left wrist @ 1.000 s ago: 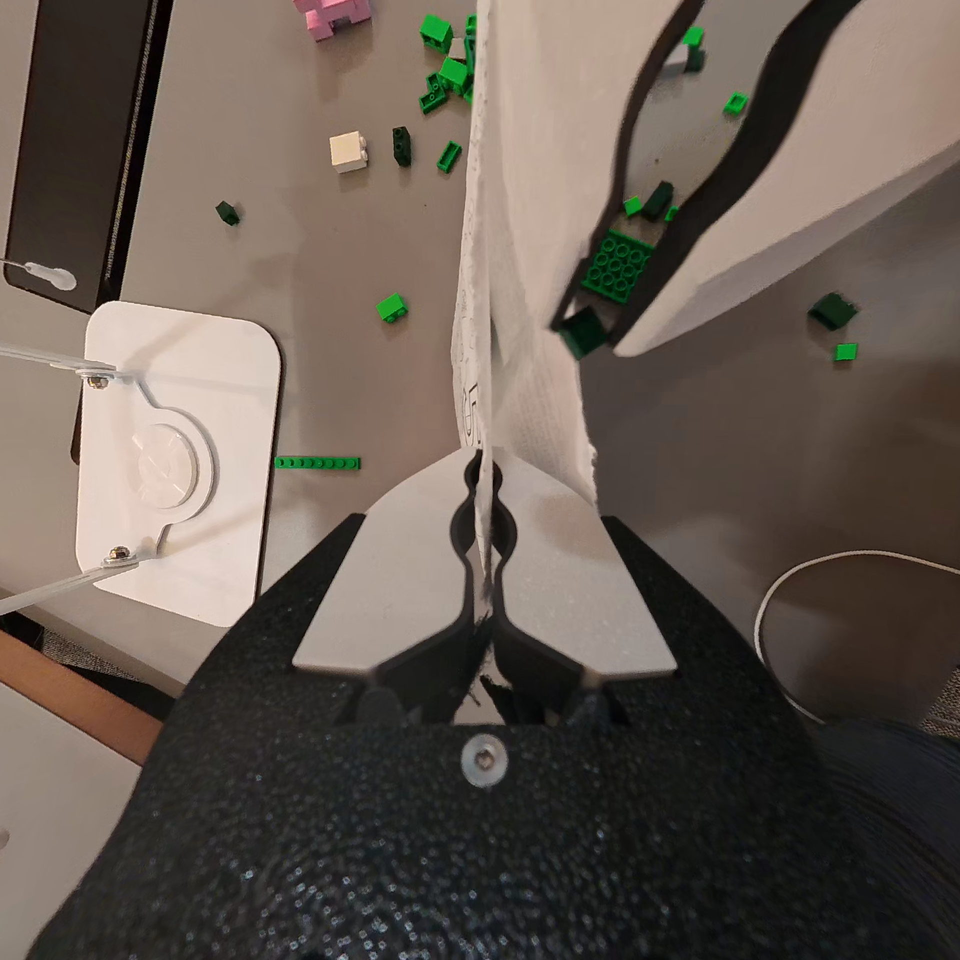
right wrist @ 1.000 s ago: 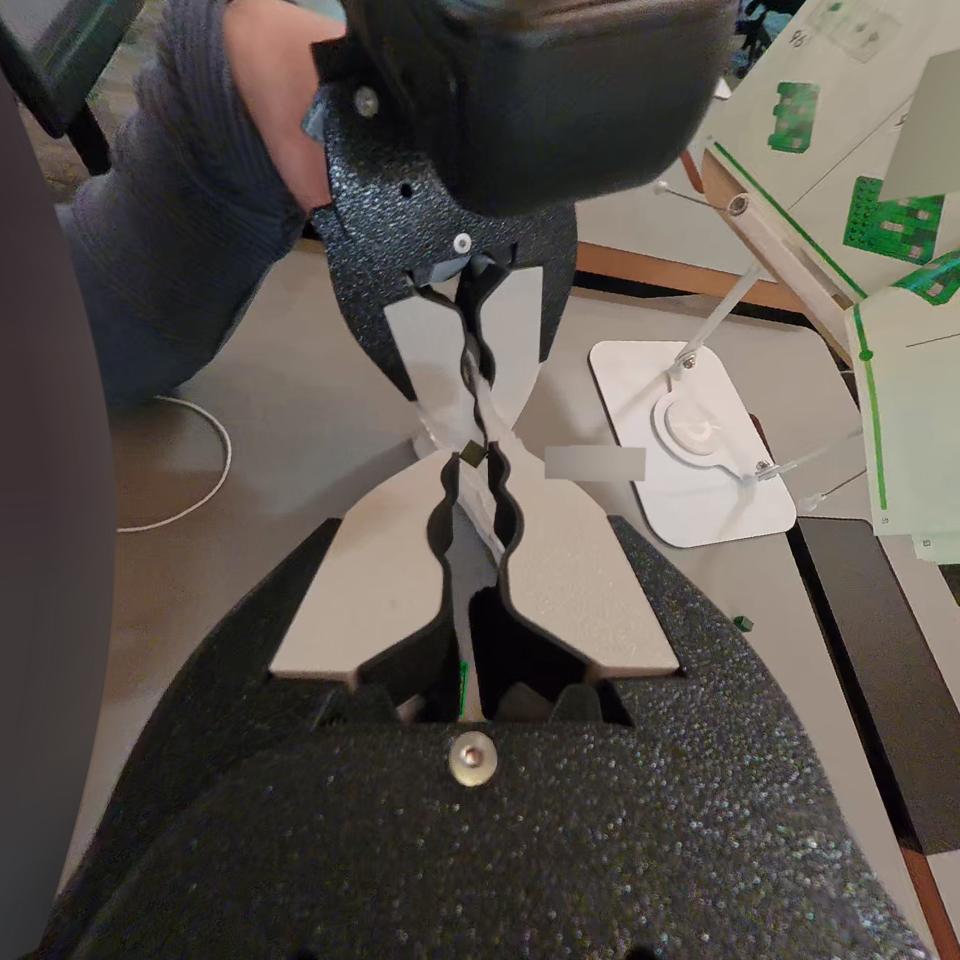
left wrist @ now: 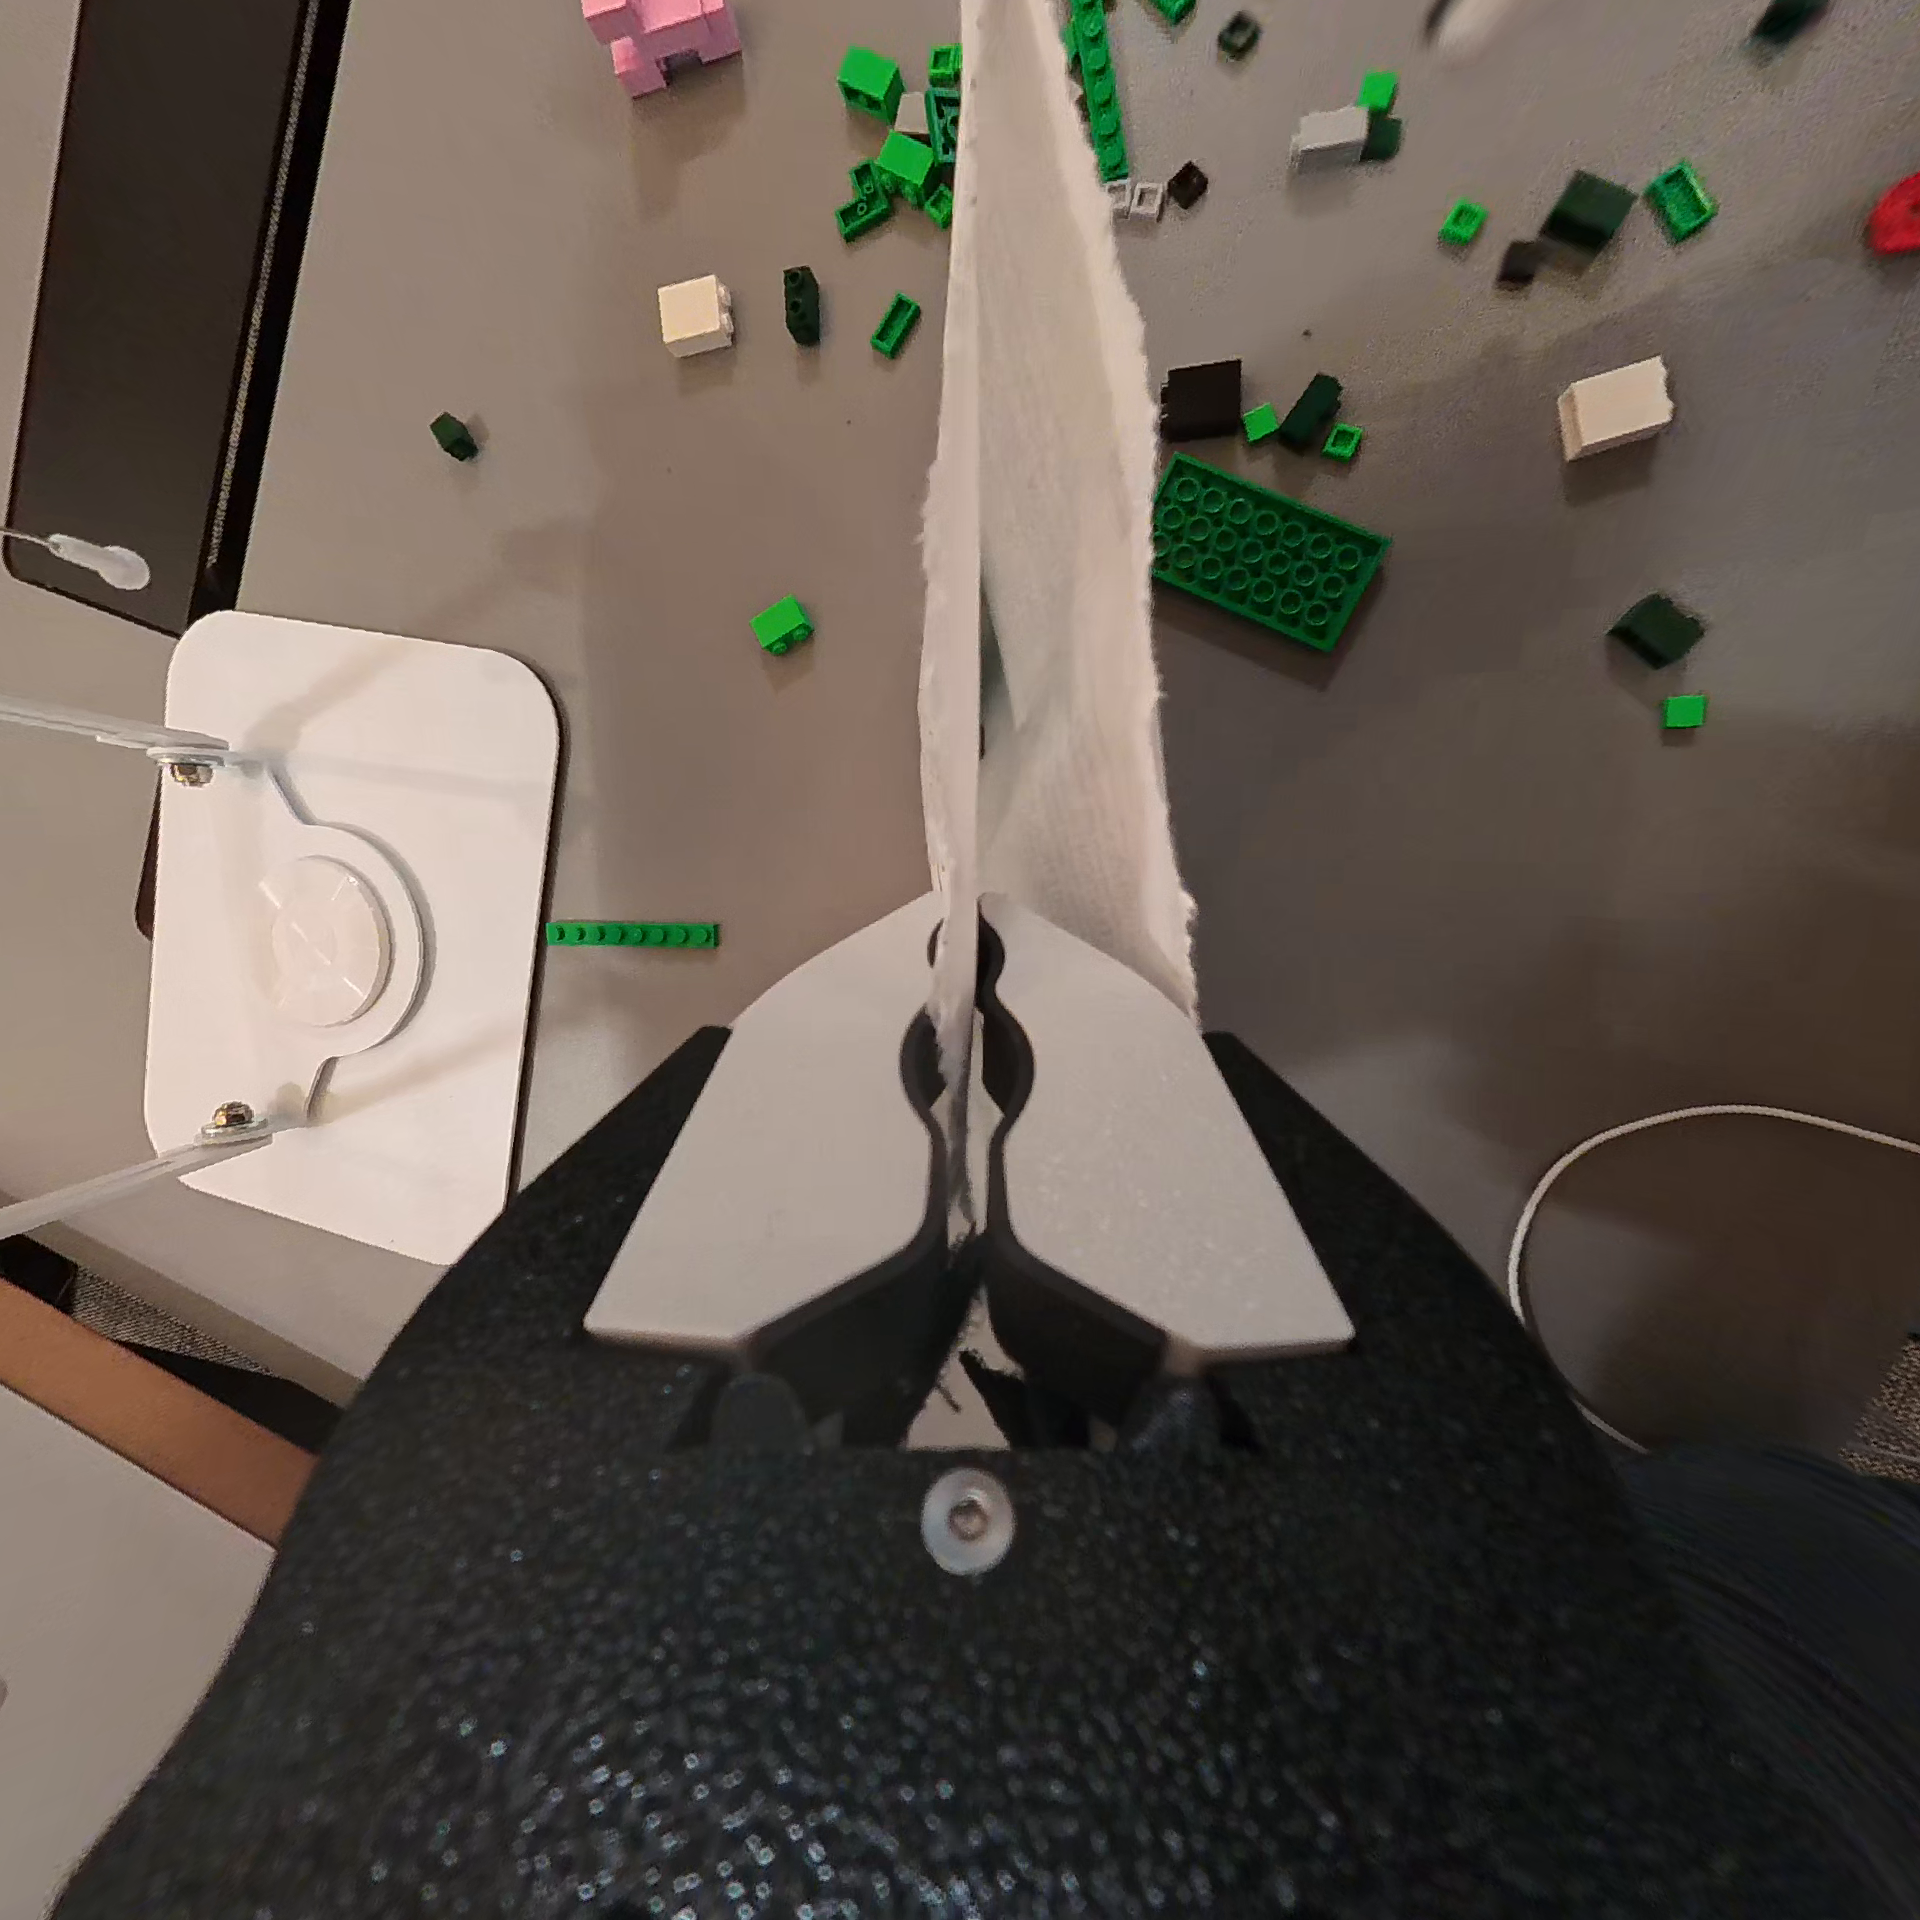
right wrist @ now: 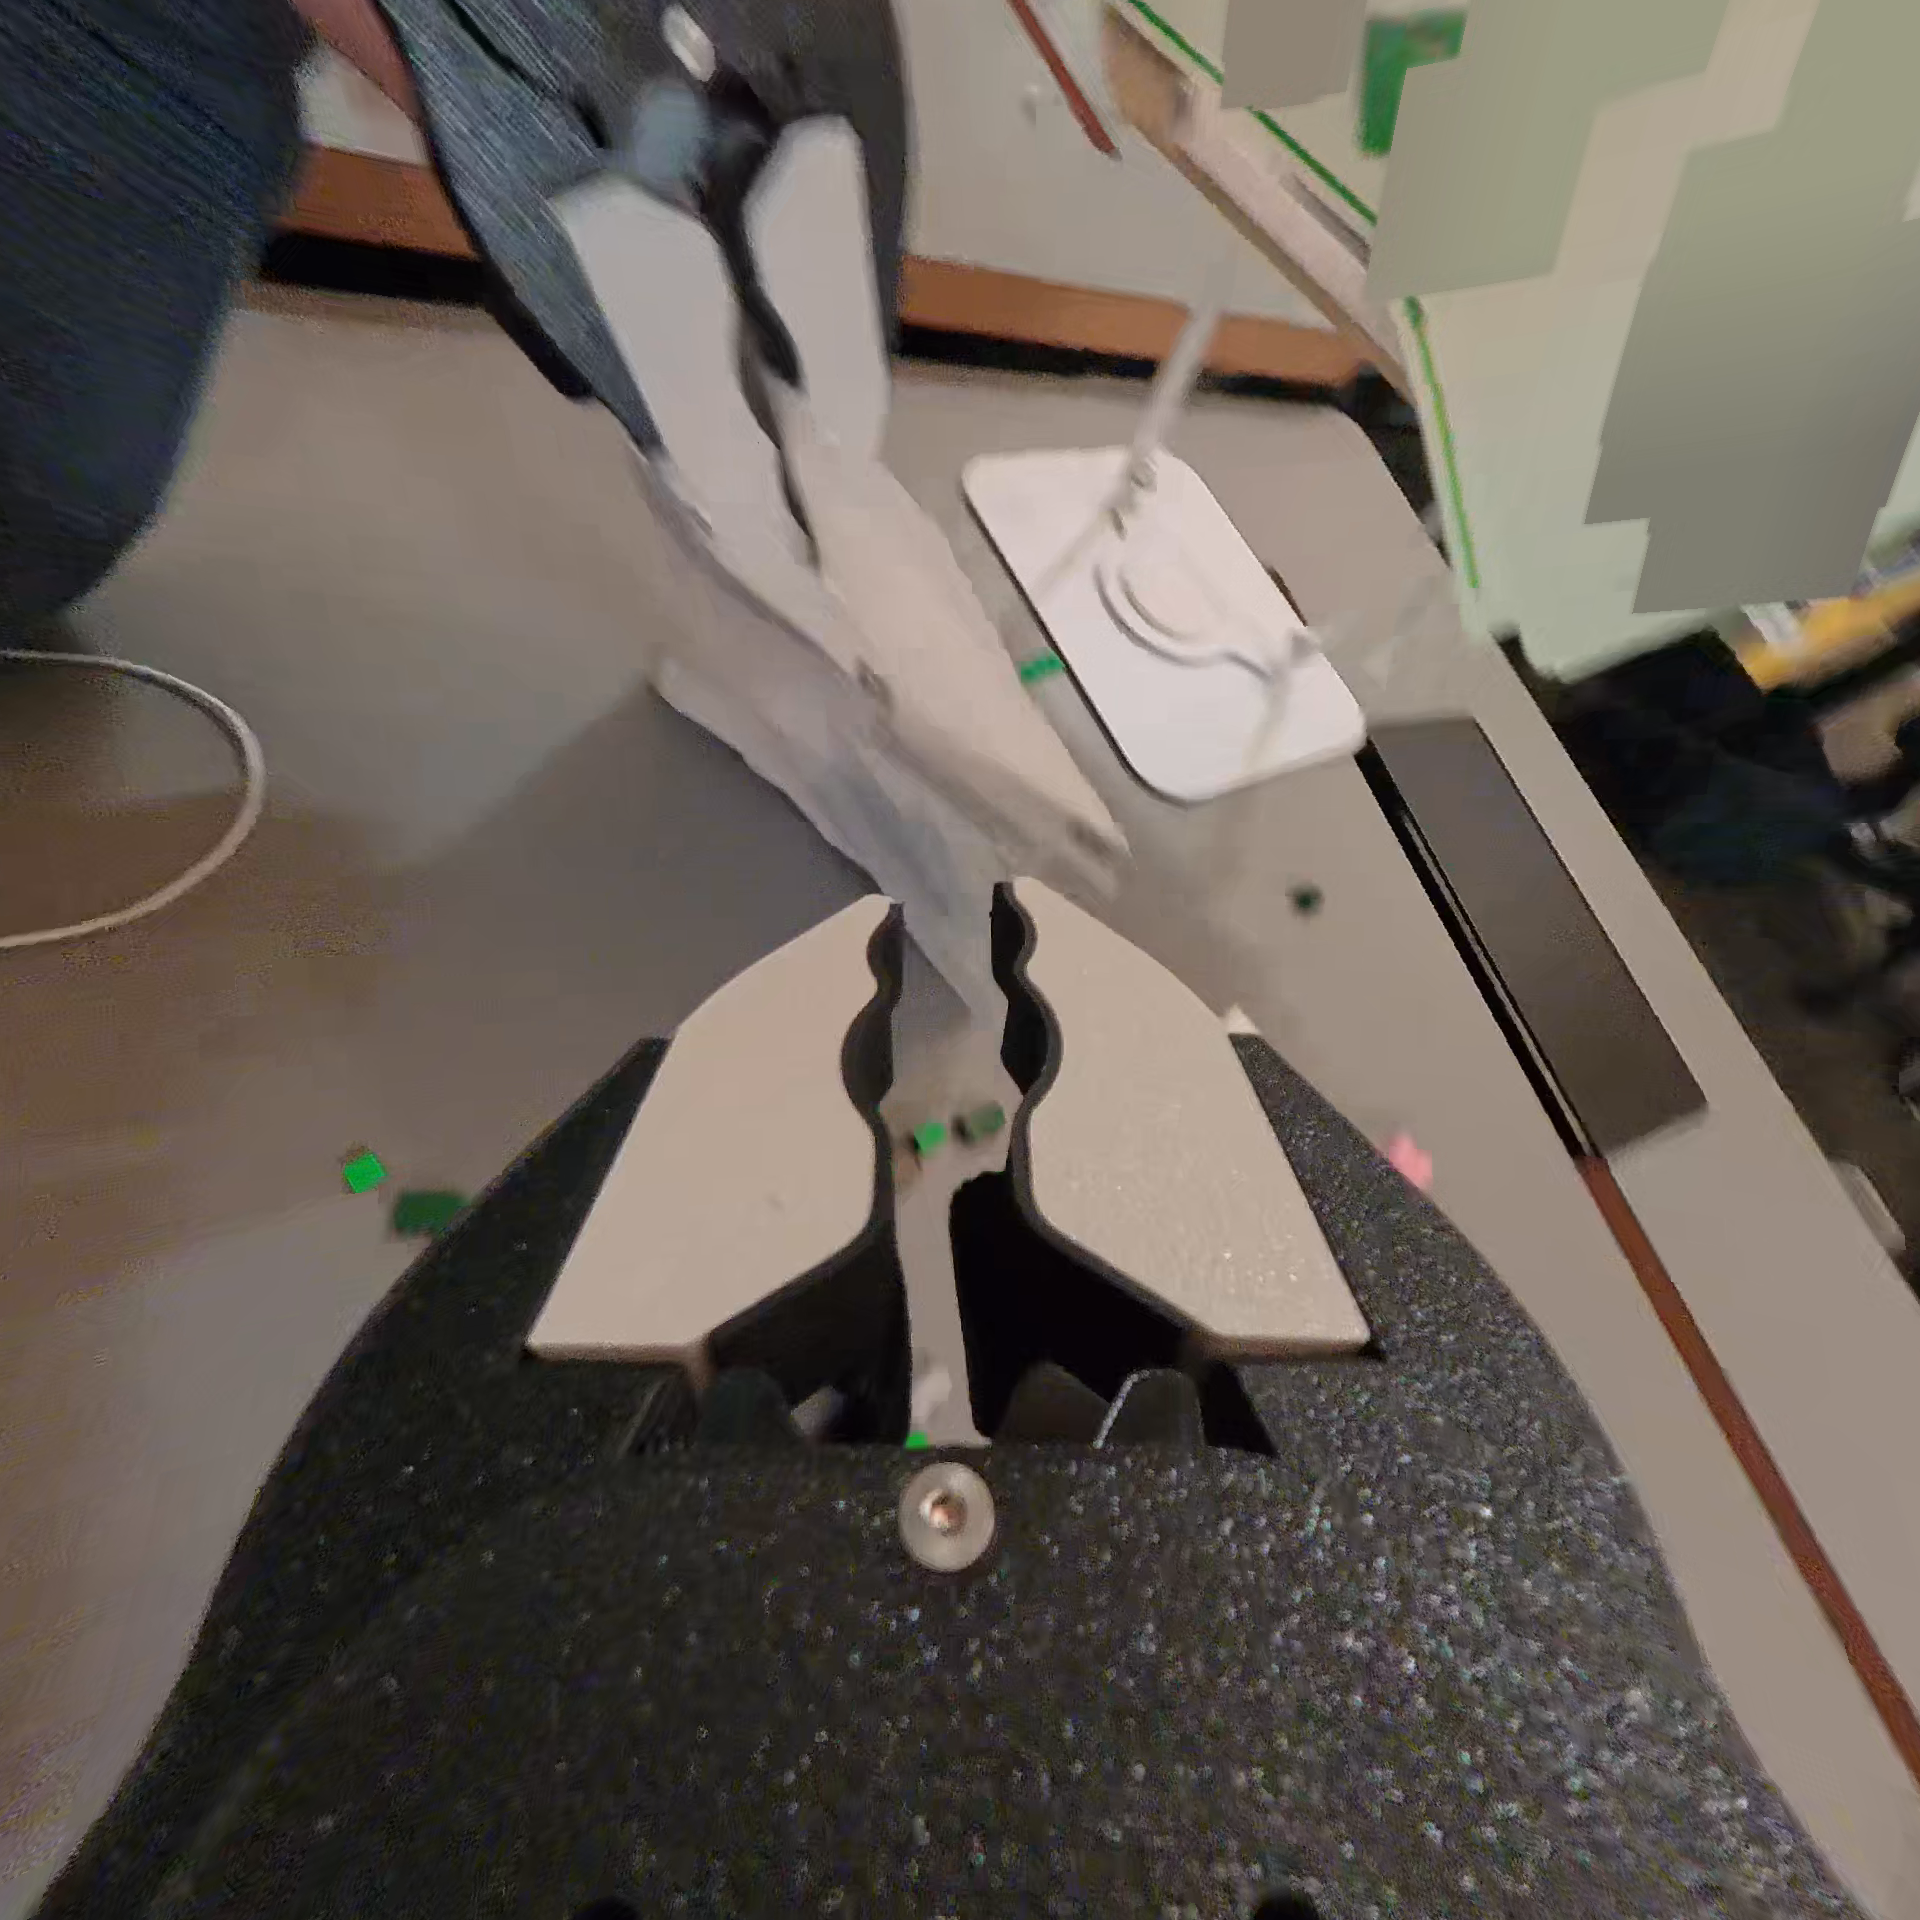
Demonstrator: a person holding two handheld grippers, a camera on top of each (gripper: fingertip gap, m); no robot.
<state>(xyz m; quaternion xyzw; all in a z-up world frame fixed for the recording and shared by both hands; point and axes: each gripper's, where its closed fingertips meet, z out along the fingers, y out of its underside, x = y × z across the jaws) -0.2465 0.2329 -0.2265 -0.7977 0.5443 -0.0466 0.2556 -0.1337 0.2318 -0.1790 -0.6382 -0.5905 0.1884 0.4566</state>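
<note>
Though the right wrist view is smeared w/ motion blur, the right gripper (right wrist: 943, 914) shows its jaws a little apart, and the lower end of the white paper sheet (right wrist: 883, 707) dips into that gap; can't tell if it's pinched or just hanging there. At 12 o'clock in the same view the left gripper (right wrist: 800, 540) points down toward the camera, blurred, w/ a dark sleeve (right wrist: 94, 291) at 10 o'clock.

Left wrist view is sharp: left gripper (left wrist: 961, 935) is clamped tight on the paper sheet (left wrist: 1039, 468), which runs straight up to 12 o'clock and gets cut off by the top edge, so its far end isn't seen. It hides part of the brick pile behind it.

Only the left view shows the scattered bricks on the grey table (left wrist: 1558, 935): green plate (left wrist: 1268, 551) at 1 o'clock, just beside the sheet, white brick (left wrist: 694, 315) at 11, pink block (left wrist: 665, 36) cut off at top. Both views show the white stand base (left wrist: 343, 914) and a white cable (left wrist: 1662, 1132).
</note>
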